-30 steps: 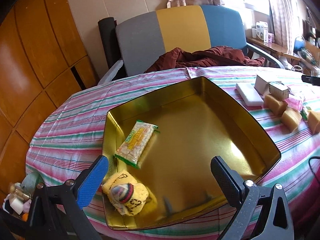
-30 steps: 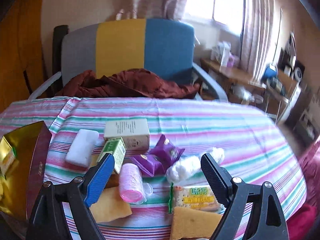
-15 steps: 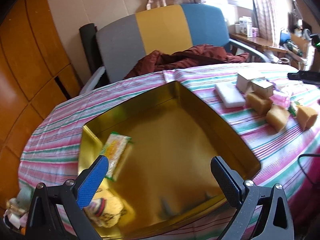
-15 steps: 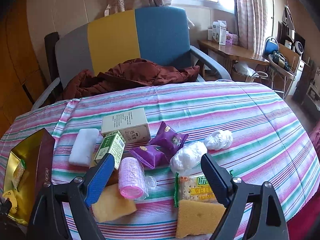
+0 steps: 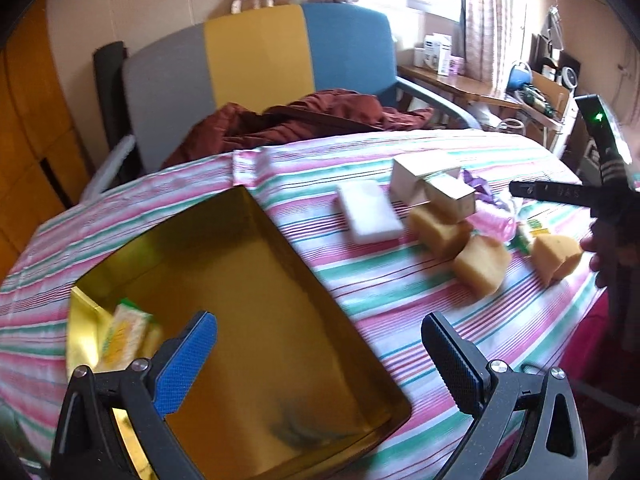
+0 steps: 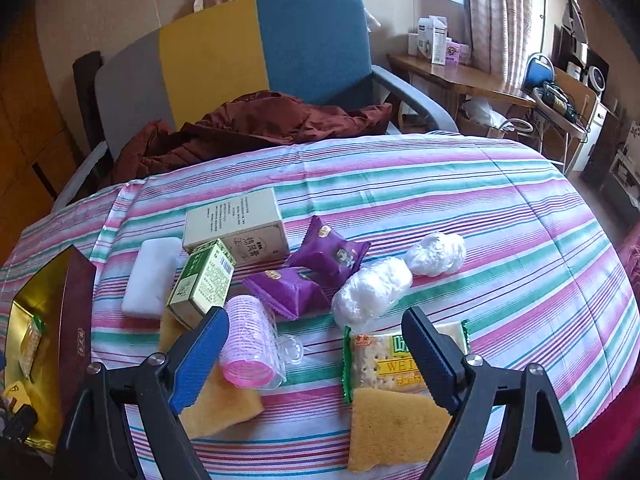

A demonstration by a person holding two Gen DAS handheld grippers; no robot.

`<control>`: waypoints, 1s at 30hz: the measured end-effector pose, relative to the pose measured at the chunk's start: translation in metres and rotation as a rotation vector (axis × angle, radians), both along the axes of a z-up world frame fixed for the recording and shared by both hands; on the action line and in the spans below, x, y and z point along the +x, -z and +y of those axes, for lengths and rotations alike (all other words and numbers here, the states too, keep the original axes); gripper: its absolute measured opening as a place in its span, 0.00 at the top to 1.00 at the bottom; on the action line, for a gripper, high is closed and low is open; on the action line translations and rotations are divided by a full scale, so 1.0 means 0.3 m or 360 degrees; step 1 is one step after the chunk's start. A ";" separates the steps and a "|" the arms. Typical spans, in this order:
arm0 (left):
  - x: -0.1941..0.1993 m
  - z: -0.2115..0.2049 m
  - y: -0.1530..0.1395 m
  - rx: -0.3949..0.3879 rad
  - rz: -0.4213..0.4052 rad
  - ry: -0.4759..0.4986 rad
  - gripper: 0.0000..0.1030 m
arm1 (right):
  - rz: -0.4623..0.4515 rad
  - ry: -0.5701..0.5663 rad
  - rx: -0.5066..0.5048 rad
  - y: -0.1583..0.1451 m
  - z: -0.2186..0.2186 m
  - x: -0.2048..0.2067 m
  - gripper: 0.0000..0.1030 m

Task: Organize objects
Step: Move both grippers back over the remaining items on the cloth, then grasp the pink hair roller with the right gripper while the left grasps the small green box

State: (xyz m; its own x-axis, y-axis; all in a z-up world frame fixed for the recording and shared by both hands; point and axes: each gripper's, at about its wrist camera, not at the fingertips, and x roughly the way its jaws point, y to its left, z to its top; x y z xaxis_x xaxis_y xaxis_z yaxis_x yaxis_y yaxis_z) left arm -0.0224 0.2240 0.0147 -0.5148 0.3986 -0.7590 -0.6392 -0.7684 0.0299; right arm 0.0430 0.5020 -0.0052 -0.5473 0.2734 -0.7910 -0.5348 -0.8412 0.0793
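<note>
Left wrist view: the left gripper (image 5: 318, 354) stands with its jaws wide apart and nothing between them, hanging over the near corner of the gold tin (image 5: 280, 216), which holds a yellow snack packet (image 5: 122, 334) against its left wall. The loose goods lie on the striped tablecloth (image 5: 192, 184) to the upper right of this gripper, well apart from it: a white bar (image 5: 368, 212), two small boxes, three tan sponge blocks. The right gripper shows only as a dark arm at the far right edge. Right wrist view: the right gripper (image 6: 316, 356) is likewise spread and empty, pointing down at the pile. The pink hair roller (image 6: 250, 346) lies just beyond and inside the blue pad, its long axis running away from the camera, so roughly in line with the fingers. A cracker packet (image 6: 384, 356) sits partly behind the black finger, with yellow sponges (image 6: 394, 420) nearest. Judgement: the right hand is plainly nearer the goods; the roller looks the likeliest pick, and the tin lies far to its left.
</note>
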 end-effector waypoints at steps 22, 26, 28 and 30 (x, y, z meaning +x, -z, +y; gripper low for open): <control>-0.171 0.210 0.037 0.0144 -0.0295 0.0071 0.00 | -0.0214 -0.0300 -0.0068 0.108 -0.081 -0.121 0.28; -0.194 0.243 0.043 0.0117 -0.0270 0.0091 0.00 | -0.0277 -0.0326 0.0020 0.124 -0.098 -0.130 0.55; -0.205 0.261 0.048 0.0107 -0.0270 0.0102 0.00 | -0.0305 -0.0335 0.0037 0.132 -0.101 -0.134 0.59; -0.213 0.285 0.054 0.0090 -0.0267 0.0121 0.00 | -0.0312 -0.0345 0.0054 0.131 -0.104 -0.132 0.60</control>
